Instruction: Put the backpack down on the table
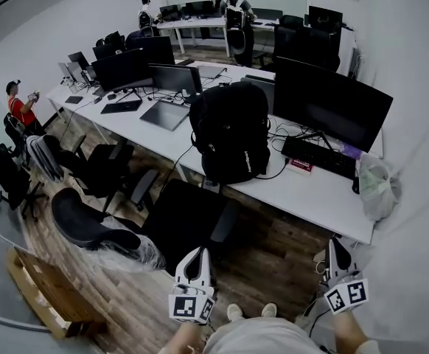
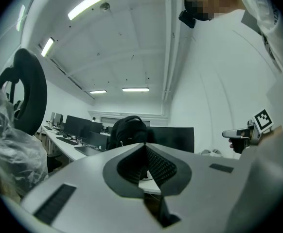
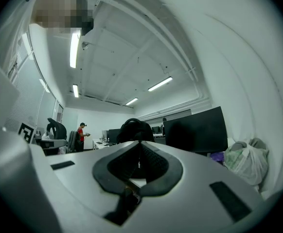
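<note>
A black backpack (image 1: 229, 131) stands upright on the long white table (image 1: 303, 198), near its front edge and left of a large monitor. It also shows far ahead in the left gripper view, the backpack (image 2: 127, 130), and in the right gripper view, the backpack (image 3: 134, 128). My left gripper (image 1: 197, 257) hangs well short of the table, above the floor, its jaws shut with nothing in them. My right gripper (image 1: 337, 251) is level with it on the right, also shut and empty. Neither touches the backpack.
A black office chair (image 1: 185, 216) stands between me and the table, another chair (image 1: 89, 227) with plastic wrap sits to its left. On the table are a large monitor (image 1: 329, 102), a keyboard (image 1: 319, 157) and a plastic bag (image 1: 377, 186) at the right end. People stand far off.
</note>
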A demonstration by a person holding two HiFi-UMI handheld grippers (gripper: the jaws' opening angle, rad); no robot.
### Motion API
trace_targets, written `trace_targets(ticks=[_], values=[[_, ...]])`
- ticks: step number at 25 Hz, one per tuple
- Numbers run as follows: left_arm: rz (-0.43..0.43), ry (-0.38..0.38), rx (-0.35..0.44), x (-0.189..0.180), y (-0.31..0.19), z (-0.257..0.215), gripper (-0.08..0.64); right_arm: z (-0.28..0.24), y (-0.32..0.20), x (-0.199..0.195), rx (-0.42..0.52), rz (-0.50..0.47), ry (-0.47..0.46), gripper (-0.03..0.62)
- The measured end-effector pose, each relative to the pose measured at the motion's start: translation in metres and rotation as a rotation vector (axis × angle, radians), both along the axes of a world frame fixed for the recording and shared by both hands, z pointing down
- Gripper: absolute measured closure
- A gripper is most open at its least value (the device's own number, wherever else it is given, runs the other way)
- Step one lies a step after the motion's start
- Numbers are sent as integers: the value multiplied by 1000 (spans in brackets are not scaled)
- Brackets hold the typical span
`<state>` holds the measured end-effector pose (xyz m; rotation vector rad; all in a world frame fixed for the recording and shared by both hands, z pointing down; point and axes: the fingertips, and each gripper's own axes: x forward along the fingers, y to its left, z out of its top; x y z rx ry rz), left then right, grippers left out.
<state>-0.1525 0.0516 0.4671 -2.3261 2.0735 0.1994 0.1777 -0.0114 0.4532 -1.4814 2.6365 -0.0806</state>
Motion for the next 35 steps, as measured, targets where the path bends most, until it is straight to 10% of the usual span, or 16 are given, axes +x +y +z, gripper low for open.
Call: trace_targets(ticks=[35], values=[[32,-24,20,35,-6,-6,551,7,0,21,-25,-17,-8,578]])
